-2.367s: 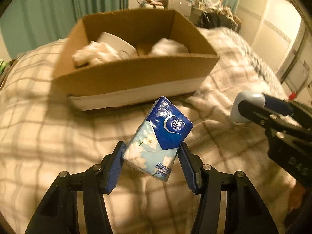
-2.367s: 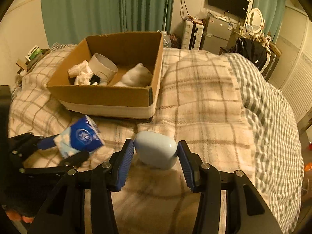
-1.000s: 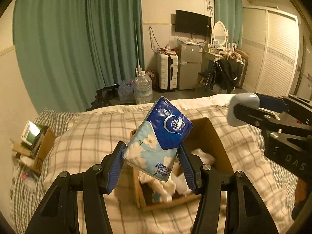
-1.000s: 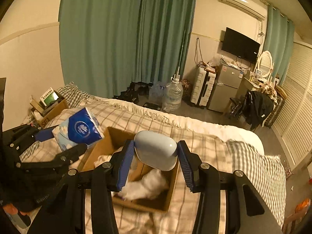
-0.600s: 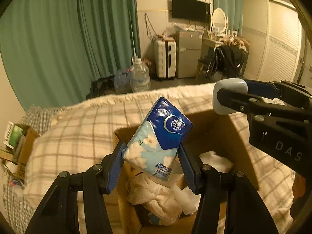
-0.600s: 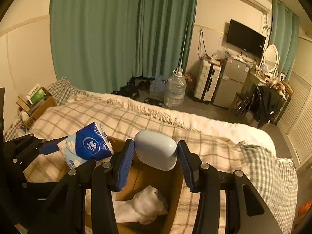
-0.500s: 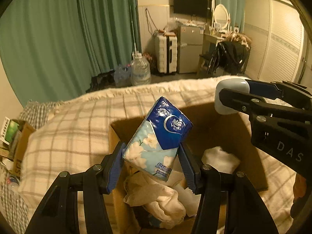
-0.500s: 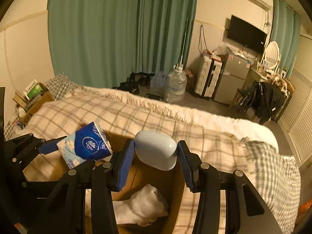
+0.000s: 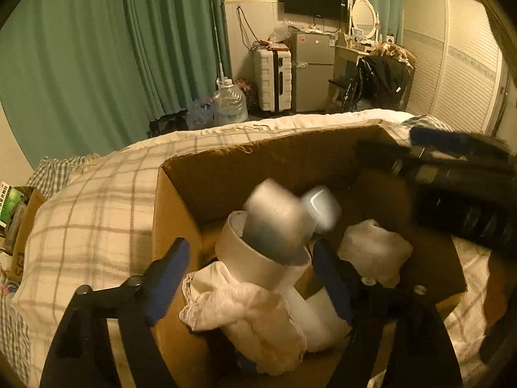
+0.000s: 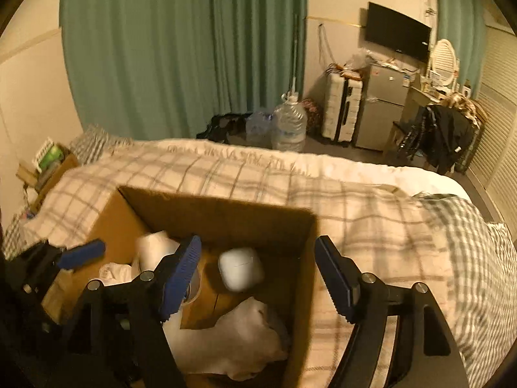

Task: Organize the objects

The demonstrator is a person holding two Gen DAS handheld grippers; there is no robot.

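Note:
An open cardboard box (image 9: 226,174) sits on the checked bedcover and also shows in the right wrist view (image 10: 213,213). My left gripper (image 9: 248,274) is open and empty above the box. A blurred tissue pack (image 9: 278,226) is falling just past its fingers. My right gripper (image 10: 258,274) is open and empty above the box. The pale blue case (image 10: 240,268) is dropping inside the box; it also shows blurred in the left wrist view (image 9: 323,207).
The box holds a white roll (image 9: 255,265), crumpled white cloths (image 9: 245,317) and a white bundle (image 10: 226,342). The checked bedcover (image 10: 371,226) spreads around the box. A water jug (image 10: 289,123), suitcase and fridge stand beyond the bed.
Both grippers have opened over the box. The tissue pack has left my left gripper and the pale blue case has left my right gripper; both are dropping into the box.

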